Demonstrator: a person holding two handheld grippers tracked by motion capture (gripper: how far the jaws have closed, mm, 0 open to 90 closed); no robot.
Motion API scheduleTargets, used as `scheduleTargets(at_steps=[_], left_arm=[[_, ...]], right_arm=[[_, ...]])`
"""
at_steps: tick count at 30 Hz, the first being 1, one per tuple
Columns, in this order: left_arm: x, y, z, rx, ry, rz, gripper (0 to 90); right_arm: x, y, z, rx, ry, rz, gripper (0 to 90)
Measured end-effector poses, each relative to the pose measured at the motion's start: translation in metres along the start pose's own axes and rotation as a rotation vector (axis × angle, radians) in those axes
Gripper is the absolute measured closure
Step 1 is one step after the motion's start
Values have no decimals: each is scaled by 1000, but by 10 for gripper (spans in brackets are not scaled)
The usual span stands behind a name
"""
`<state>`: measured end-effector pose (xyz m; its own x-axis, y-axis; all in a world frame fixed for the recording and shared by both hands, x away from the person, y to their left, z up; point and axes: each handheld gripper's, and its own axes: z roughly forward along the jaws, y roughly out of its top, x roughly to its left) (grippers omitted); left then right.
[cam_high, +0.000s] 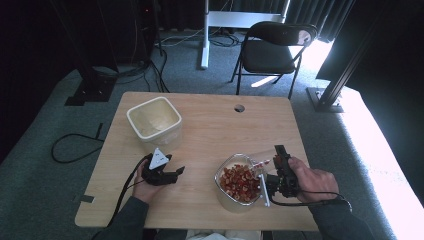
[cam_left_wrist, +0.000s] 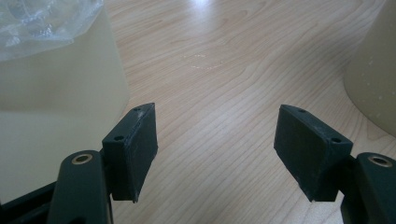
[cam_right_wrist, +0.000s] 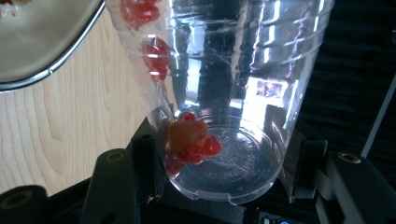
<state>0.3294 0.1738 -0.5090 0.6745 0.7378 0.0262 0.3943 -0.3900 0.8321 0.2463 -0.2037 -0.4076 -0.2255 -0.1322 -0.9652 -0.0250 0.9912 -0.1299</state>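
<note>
Over the clear bowl of red candy pieces (cam_high: 239, 182) near the table's front edge, my right gripper (cam_high: 270, 167) clamps a tipped clear plastic cup (cam_right_wrist: 224, 93), a few red pieces (cam_right_wrist: 189, 144) clinging inside. My left gripper (cam_high: 176, 172) rests on the light wooden table (cam_high: 210, 125) with fingers apart, holding nothing, just beside the cream square tub (cam_high: 154, 119).

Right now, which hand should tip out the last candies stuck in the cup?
Right: its tongs already clamp the clear cup, tilted over the glass bowl. The left tongs stand open and empty.
</note>
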Motion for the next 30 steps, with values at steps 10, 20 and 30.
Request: scheduleTargets(at_steps=[10,20,30], left_arm=[[0,0,0,-1,-1,2,308],[0,0,0,-1,-1,1,308],[0,0,0,-3,0,0,308]], right_arm=[[-1,2,-1,-11,-3,1,434],[2,-2,4,-1,10,40,434],[-2,5,3,-28,-2,34,433]])
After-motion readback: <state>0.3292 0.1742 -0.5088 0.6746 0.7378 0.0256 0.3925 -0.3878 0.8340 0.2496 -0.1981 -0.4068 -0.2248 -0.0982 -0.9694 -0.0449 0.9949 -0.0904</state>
